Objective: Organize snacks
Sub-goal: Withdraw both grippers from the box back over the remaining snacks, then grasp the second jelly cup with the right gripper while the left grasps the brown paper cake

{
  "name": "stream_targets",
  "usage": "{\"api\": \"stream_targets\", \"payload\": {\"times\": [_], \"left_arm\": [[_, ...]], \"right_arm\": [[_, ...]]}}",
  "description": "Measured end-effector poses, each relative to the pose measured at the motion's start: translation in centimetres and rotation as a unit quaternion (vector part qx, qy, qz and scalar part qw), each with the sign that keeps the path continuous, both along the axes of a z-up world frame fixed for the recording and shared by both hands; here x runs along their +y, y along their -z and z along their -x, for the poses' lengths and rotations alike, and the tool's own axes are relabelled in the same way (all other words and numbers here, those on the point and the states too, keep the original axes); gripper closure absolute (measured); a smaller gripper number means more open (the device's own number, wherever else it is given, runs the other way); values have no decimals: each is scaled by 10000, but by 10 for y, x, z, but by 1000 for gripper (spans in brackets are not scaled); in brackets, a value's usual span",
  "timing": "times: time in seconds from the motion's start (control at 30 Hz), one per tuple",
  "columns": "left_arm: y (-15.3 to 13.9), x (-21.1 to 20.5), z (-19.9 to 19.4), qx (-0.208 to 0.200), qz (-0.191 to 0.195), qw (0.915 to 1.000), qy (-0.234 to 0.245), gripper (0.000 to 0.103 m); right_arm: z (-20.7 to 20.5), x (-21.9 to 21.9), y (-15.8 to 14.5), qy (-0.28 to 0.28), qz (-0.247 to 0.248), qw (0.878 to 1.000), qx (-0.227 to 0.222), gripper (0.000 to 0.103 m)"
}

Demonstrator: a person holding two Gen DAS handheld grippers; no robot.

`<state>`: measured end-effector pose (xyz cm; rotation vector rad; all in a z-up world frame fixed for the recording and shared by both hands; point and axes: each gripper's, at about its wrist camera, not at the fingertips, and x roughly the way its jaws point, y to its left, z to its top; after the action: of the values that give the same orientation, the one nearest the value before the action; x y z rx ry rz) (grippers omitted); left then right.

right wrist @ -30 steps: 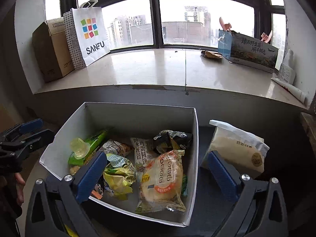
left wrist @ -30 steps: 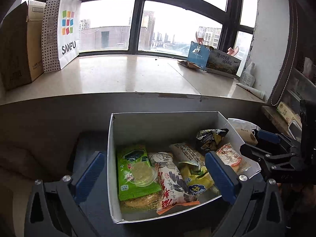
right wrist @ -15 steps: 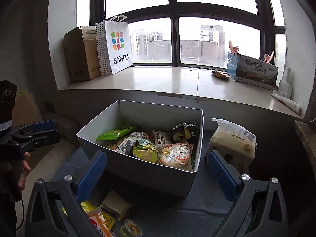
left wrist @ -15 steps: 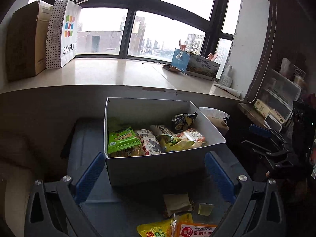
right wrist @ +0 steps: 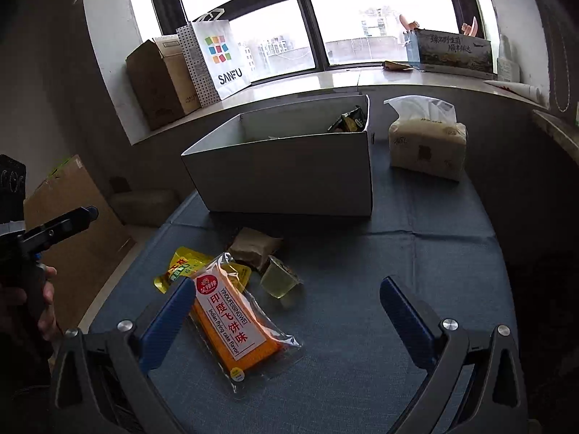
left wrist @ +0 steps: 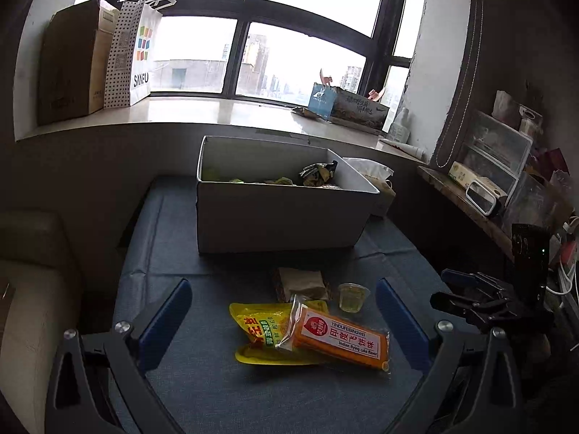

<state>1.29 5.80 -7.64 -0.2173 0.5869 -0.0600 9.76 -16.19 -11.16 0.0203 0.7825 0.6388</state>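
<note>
A white box (left wrist: 278, 213) (right wrist: 289, 177) holding several snack packs stands on a blue cloth. In front of it lie an orange flying-cake pack (left wrist: 340, 336) (right wrist: 231, 322), a yellow pack (left wrist: 260, 329) (right wrist: 181, 266) under it, a brown wrapped snack (left wrist: 300, 282) (right wrist: 253, 246) and a small jelly cup (left wrist: 353, 296) (right wrist: 278, 282). My left gripper (left wrist: 284, 320) is open and empty, above the loose packs. My right gripper (right wrist: 286, 316) is open and empty, with the orange pack by its left finger (right wrist: 170, 314).
A tissue pack (right wrist: 427, 144) stands right of the box. On the window sill are a cardboard box (left wrist: 68, 61), a SANFU paper bag (left wrist: 135, 54) and a printed box (left wrist: 347, 105). Shelves with clutter (left wrist: 499, 166) are at the right. A beige seat (left wrist: 29, 289) is left.
Both grippers have pulled back and lowered from over the box. The loose snacks in front of the box have come into view; the box now looks farther away.
</note>
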Motion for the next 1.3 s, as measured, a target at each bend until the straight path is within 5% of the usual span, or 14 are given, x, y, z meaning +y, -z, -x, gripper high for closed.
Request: {"api": "stream_targets", "payload": {"times": [0.43,0.87,0.97,1.0,1.13,1.3], "left_arm": [[14,-23,2,165,-93,9997,152,0],[21,-13,1,250,1,9996,-109,0],[23,-9,0,309,71,9994,-134,0],[24,-8,0,312,68,9994,-145,0],[28,-8,-3,383,84,9991,-145,0],[34,-14,-10,502,38,9987,-30,0]], "right_arm": [[6,14,34,-42,783,9965,292,0],[-55,69,60,65,836,9938,730,0],[-60,79,72,7,953,9921,810,13],[-60,82,74,-13,1016,9915,812,27],[-57,85,77,-142,1107,9920,594,52],[-55,76,74,-127,894,9941,599,52]]}}
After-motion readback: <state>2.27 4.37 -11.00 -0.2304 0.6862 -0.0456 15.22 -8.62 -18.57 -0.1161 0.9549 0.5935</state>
